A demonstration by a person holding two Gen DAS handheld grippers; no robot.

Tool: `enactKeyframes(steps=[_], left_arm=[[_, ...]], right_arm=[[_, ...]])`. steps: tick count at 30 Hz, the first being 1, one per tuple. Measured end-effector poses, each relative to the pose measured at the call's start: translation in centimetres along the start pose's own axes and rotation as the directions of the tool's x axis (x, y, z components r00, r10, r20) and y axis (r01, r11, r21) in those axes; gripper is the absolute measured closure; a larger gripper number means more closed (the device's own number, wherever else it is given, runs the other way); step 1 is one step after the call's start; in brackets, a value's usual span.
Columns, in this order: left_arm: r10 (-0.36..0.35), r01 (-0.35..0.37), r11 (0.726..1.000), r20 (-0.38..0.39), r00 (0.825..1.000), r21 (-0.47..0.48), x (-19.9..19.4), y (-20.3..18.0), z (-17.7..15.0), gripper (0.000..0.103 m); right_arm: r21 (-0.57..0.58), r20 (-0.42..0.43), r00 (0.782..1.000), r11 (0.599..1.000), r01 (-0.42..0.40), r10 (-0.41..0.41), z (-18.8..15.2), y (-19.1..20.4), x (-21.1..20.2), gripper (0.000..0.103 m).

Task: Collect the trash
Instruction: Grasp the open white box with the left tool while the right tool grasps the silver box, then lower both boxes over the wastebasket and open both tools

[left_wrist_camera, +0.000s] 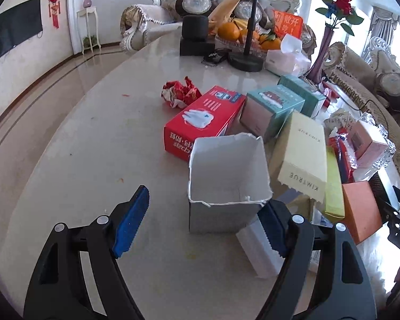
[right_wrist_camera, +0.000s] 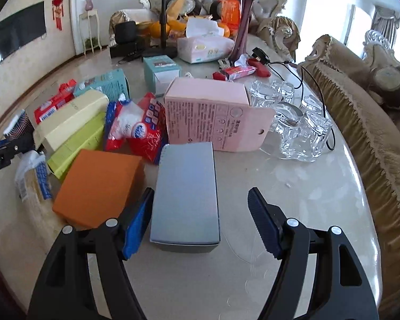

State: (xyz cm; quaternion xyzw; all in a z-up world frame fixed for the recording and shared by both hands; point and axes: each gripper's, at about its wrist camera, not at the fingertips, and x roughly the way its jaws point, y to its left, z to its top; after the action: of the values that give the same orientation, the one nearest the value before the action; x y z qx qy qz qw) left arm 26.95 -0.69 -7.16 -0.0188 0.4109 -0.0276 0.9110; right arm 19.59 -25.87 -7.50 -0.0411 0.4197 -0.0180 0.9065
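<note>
A torn-open grey box (left_wrist_camera: 226, 181) stands on the marble table (left_wrist_camera: 93, 160), just ahead of my left gripper (left_wrist_camera: 202, 224), which is open around it. A crumpled red wrapper (left_wrist_camera: 180, 93) lies farther back. A red box (left_wrist_camera: 202, 122), teal boxes (left_wrist_camera: 274, 106), a cream box (left_wrist_camera: 304, 154) and an orange box (left_wrist_camera: 360, 210) lie to the right. In the right wrist view, a silver-blue box (right_wrist_camera: 185, 192) lies flat between the jaws of my open right gripper (right_wrist_camera: 200, 221). An orange box (right_wrist_camera: 97, 186), a red tissue pack (right_wrist_camera: 138, 128) and a pink box (right_wrist_camera: 213, 114) lie around it.
Glass cups (right_wrist_camera: 293, 122) stand at the right of the table, with a black cable (right_wrist_camera: 306, 80) behind. A tissue pack (right_wrist_camera: 202, 48), a purple vase (right_wrist_camera: 242, 32), a fruit bowl (left_wrist_camera: 242, 34) and a stand base (left_wrist_camera: 245, 61) are at the far end. Sofas (right_wrist_camera: 373, 133) border the table.
</note>
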Motion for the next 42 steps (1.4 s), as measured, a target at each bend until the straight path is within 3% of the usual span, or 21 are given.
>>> enactKeyframes(steps=[2,3,4,5,11,16,23,27,30,33,36,42], left_arm=[[-0.001,0.001,1.000,-0.008,1.000,0.001,0.1,0.0,0.0,0.027],[-0.007,0.007,1.000,-0.010,1.000,0.002,0.2,0.0,0.0,0.031],[-0.023,0.023,1.000,-0.018,1.000,0.005,0.3,0.0,0.0,0.059],[-0.018,0.018,1.000,-0.024,1.000,0.016,0.4,-0.1,0.0,0.062],[-0.008,0.008,1.000,-0.018,1.000,0.017,-0.7,0.5,-0.6,0.062],[-0.038,0.038,0.999,0.051,0.998,0.010,-5.6,2.3,-2.6,0.062],[-0.147,0.145,0.989,0.065,0.987,0.028,-14.0,4.6,-10.4,0.062],[-0.231,0.230,0.970,-0.007,0.973,0.078,-16.7,3.3,-15.9,0.062],[-0.250,0.259,0.954,-0.078,0.965,0.149,-17.3,1.8,-19.6,0.062],[-0.283,0.316,0.935,-0.202,0.938,0.159,-15.9,0.5,-23.0,0.062],[-0.313,0.370,0.919,-0.319,0.895,0.136,-13.5,-0.5,-25.6,0.062],[-0.285,0.391,0.911,-0.489,0.824,0.128,-8.4,-2.4,-28.3,0.058]], right_arm=[[-0.005,-0.012,1.000,1.000,-0.002,0.002,-0.1,0.1,0.1,0.037],[-0.002,-0.022,1.000,1.000,-0.008,0.008,-0.2,0.2,0.2,0.052],[0.014,-0.028,0.999,1.000,-0.024,0.024,-0.2,0.1,0.3,0.065],[0.036,-0.027,0.999,0.999,-0.035,0.036,-0.2,-0.1,0.2,0.065],[0.068,0.004,0.998,0.996,-0.065,0.065,-1.4,0.0,-2.0,0.065],[0.099,0.057,0.994,0.990,-0.097,0.091,-3.5,-0.3,-6.1,0.065],[0.147,0.095,0.964,0.955,-0.259,0.247,-9.4,1.3,-12.4,0.065],[0.125,0.058,0.934,0.925,-0.358,0.353,-12.7,4.0,-15.2,0.065],[0.081,0.000,0.910,0.908,-0.412,0.414,-15.6,6.5,-17.1,0.065],[0.069,-0.112,0.906,0.912,-0.404,0.409,-19.1,8.4,-16.0,0.065],[0.125,-0.215,0.889,0.914,-0.385,0.404,-21.5,9.0,-13.0,0.065],[0.126,-0.353,0.873,0.941,-0.313,0.337,-23.9,10.0,-7.4,0.064]])
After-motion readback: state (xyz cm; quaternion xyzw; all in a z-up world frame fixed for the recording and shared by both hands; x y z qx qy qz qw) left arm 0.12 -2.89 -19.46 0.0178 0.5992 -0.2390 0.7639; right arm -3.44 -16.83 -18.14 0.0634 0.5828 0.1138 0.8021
